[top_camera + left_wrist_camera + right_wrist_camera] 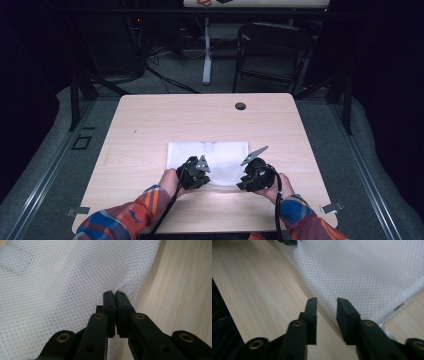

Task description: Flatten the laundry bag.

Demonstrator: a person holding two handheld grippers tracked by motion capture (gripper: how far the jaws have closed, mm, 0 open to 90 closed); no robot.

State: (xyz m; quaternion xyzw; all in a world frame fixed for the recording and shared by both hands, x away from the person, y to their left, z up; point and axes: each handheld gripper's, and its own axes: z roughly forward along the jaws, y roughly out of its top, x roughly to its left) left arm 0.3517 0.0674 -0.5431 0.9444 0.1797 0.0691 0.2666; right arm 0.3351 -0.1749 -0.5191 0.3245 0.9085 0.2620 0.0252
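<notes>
A white mesh cloth (225, 155) lies flat on the light wooden table (165, 120), near its front middle. My left gripper (196, 170) sits at the cloth's near left edge. In the left gripper view its jaws (115, 293) are pressed together on the edge of the mesh (62, 277), which puckers at the tips. My right gripper (250, 176) is at the near right edge. In the right gripper view its jaws (327, 301) stand a little apart over the border of the mesh (367, 272), with the pads not pressing on it.
A small black round cap (240, 106) is set in the table at the far side. A dark folding chair (272, 50) and a white table leg (207, 50) stand beyond the table. Metal clips (332, 206) sit at the front corners.
</notes>
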